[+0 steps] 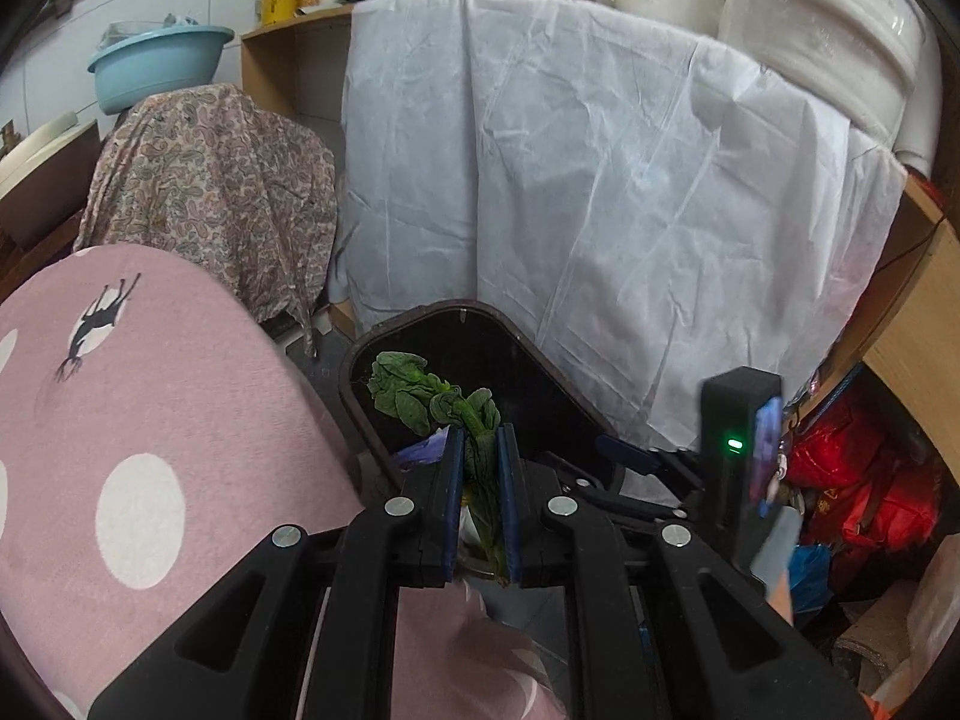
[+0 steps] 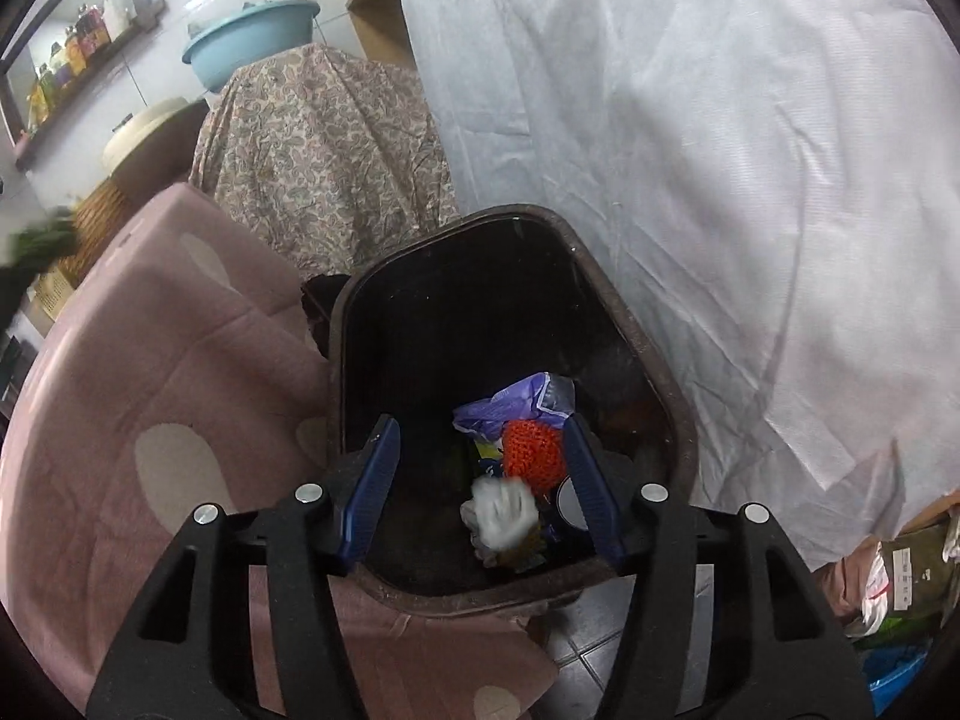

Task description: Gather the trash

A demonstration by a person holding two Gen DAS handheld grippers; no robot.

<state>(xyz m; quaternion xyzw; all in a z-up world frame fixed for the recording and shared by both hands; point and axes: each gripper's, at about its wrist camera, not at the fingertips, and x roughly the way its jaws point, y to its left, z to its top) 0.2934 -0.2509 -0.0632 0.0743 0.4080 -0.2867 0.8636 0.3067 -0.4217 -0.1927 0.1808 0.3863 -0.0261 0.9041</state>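
Note:
My left gripper (image 1: pixel 480 438) is shut on a wilted green leafy vegetable (image 1: pixel 432 399) and holds it above the near edge of the dark brown trash bin (image 1: pixel 576 402). My right gripper (image 2: pixel 480 432) is open and empty, right over the bin (image 2: pixel 648 348). Below it, a blurred white crumpled paper ball (image 2: pixel 501 510) is in the bin's opening. Inside the bin lie an orange net (image 2: pixel 534 450) and a purple wrapper (image 2: pixel 516 402). The right gripper's body (image 1: pixel 738 450) shows at the right of the left wrist view.
A pink polka-dot cloth (image 1: pixel 150 450) covers the table left of the bin. A white sheet (image 1: pixel 600 210) hangs behind the bin. A paisley cloth (image 1: pixel 210 192) with a blue basin (image 1: pixel 156 66) on top stands at the back left. Red bags (image 1: pixel 858 480) lie at the right.

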